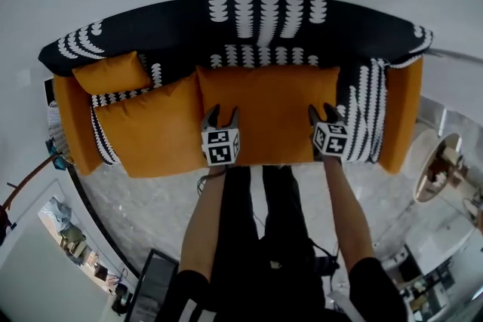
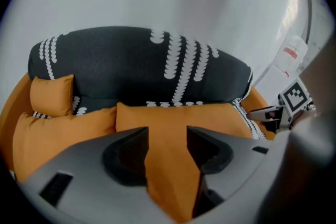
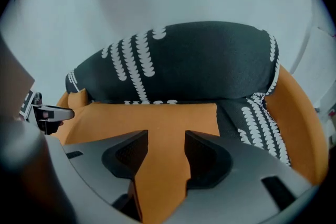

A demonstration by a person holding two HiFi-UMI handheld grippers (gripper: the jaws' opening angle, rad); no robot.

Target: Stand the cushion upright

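Orange cushion (image 1: 268, 105) lies flat under left gripper (image 1: 222, 117) and right gripper (image 1: 323, 114), jaws spread, gripping nothing; uneven edge pinches might let it flop.

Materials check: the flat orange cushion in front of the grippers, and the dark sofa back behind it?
Orange cushion: looks like matte woven fabric over soft fill, with no sheen and soft, rounded edges. Sofa back: dark charcoal textile, matte, with rows of white scallop marks; printed or woven, cannot tell which. Both read as upholstery cloth rather than leather.
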